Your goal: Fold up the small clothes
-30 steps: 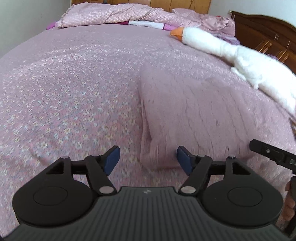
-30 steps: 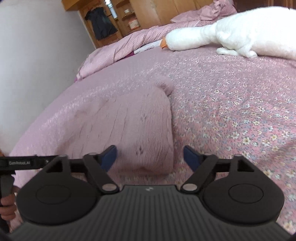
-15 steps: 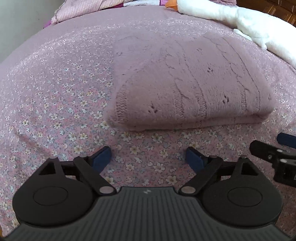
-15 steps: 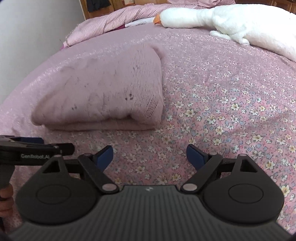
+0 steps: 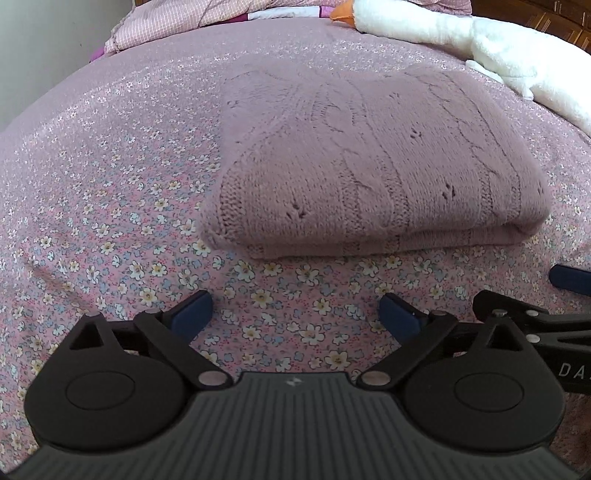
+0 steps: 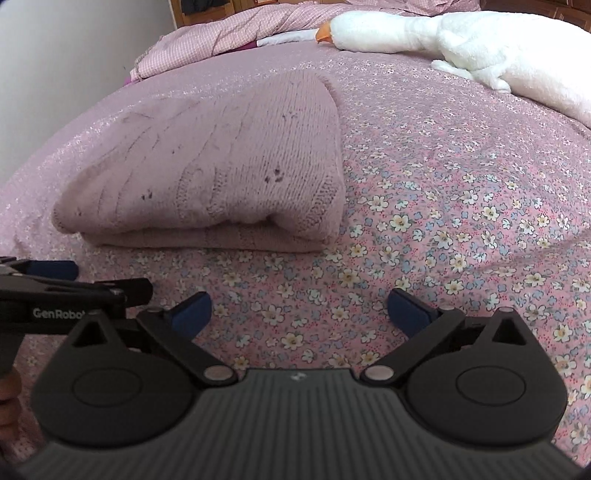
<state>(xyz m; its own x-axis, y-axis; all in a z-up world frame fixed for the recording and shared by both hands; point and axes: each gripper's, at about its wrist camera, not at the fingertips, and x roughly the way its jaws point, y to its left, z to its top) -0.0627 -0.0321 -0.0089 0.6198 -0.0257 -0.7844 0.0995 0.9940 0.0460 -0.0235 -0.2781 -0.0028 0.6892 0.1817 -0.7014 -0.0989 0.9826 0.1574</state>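
Flowered bedspread (image 5: 110, 206) carries our folded sweater (image 5: 373, 173), long axis crosswise, just ahead of both grippers: left gripper (image 5: 295, 314) and right gripper (image 6: 299, 310) equally near, fingers apart, empty.

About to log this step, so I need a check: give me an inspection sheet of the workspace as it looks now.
Surface: pink floral bedspread, smooth around the work area.
Job's things: mauve cable-knit sweater, folded into a compact stack, lying flat and free of both claws.
Clutter: long white plush goose with orange beak beyond the sweater, apart from it; rumpled pink checked quilt at the head of the bed.
Grippers: left claw open, empty, short of the sweater; right claw open, empty.
Cables: nothing seen.
Surroundings: wooden furniture behind the bed; pale wall on the left.
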